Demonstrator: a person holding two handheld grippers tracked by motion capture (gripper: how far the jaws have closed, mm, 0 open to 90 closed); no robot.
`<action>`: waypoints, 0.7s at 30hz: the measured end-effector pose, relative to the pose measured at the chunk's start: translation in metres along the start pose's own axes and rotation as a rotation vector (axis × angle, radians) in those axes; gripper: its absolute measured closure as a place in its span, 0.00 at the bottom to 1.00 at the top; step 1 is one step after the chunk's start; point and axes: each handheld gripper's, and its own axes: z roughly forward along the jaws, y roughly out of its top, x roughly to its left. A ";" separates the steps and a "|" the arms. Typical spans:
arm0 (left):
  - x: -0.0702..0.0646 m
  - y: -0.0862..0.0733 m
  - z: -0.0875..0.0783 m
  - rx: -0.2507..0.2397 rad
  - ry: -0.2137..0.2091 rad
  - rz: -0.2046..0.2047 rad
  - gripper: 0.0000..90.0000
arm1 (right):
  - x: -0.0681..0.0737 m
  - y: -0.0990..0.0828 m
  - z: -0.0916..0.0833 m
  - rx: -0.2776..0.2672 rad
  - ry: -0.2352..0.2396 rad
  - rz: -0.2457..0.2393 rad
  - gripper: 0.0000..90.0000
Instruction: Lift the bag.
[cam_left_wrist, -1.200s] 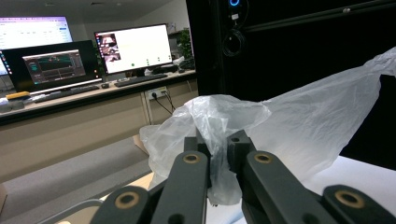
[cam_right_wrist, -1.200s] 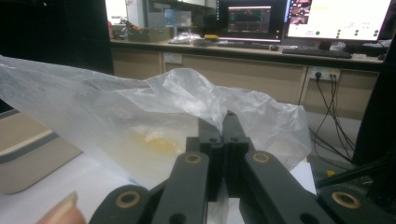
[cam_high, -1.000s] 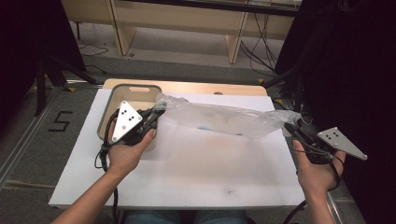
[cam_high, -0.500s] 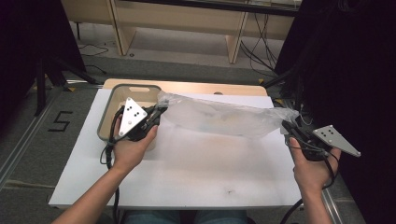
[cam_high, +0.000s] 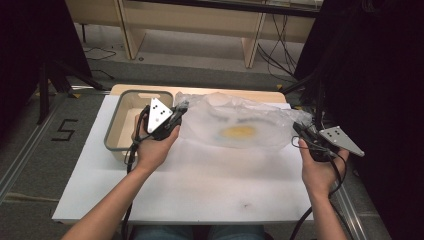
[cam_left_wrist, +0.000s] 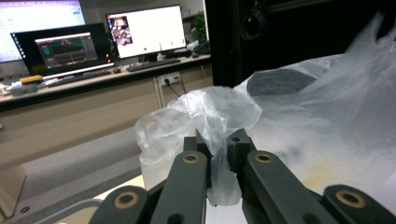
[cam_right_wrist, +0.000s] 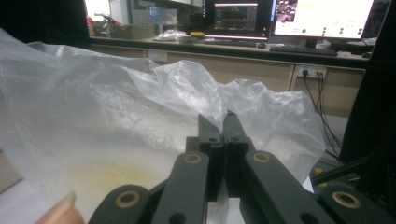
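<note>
A clear plastic bag (cam_high: 240, 125) is stretched between my two grippers over the white table (cam_high: 200, 185); a yellowish patch shows through its middle. My left gripper (cam_high: 179, 111) is shut on the bag's left end, and the bunched film (cam_left_wrist: 205, 121) rises from between its jaws. At the table's right edge my right gripper (cam_high: 299, 129) is shut on the bag's right end; its jaws pinch the film (cam_right_wrist: 196, 93) tightly.
A grey-rimmed tray (cam_high: 116, 125) sits at the table's back left, just behind my left hand. A wooden board (cam_high: 250, 94) lies along the far edge. Desks with monitors (cam_left_wrist: 144, 32) stand beyond; dark curtains flank the table.
Both hands have moved nearer to me and lower, bringing the stretched bag down toward the table. Both grips on the bag are unchanged.
</note>
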 end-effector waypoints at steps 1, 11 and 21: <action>0.000 -0.001 0.003 0.008 0.002 0.002 0.97 | 0.000 -0.002 0.004 0.005 -0.004 0.000 1.00; 0.000 -0.016 0.035 0.083 0.023 -0.023 0.97 | 0.004 -0.013 0.034 0.037 -0.025 0.016 1.00; 0.005 -0.033 0.057 0.166 0.053 -0.039 0.95 | 0.004 -0.026 0.058 0.108 -0.040 0.025 1.00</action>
